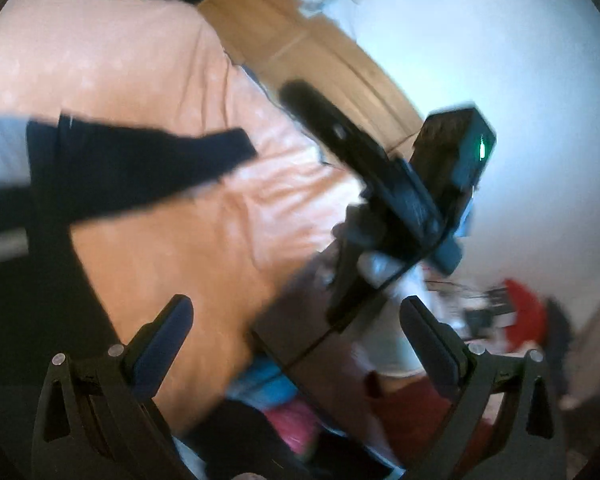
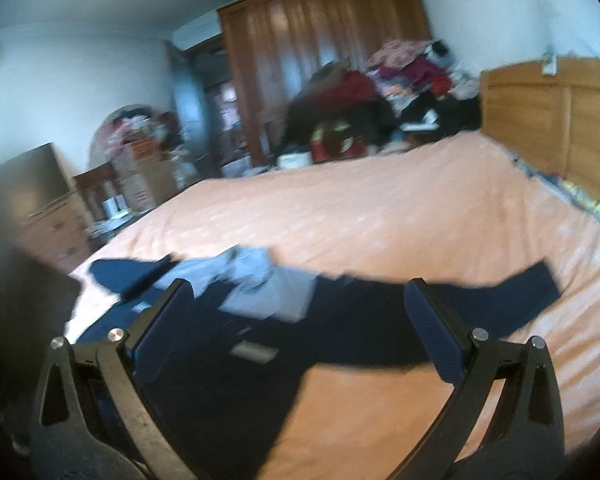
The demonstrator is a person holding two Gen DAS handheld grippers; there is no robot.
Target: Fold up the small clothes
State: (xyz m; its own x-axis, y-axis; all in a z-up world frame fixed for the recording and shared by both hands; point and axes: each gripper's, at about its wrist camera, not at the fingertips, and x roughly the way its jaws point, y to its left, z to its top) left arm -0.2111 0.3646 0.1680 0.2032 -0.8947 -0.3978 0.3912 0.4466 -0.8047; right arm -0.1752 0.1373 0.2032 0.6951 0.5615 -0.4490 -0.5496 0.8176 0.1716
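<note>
A cluttered bedroom, and the bed (image 2: 380, 216) under its peach cover fills both views. A dark navy garment (image 2: 340, 332) lies spread on the near part, grey cloth (image 2: 256, 280) bunched on it. Right tool (image 2: 300, 308) hangs over it, jaws wide, empty. Only the left view shows the left tool (image 1: 296, 324), also spread empty, the other handset crossing in front. Wardrobe (image 2: 320, 52) and clothes heap (image 2: 400, 92) behind.

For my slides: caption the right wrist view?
Open right gripper above a dark garment spread on the orange bed.
</note>
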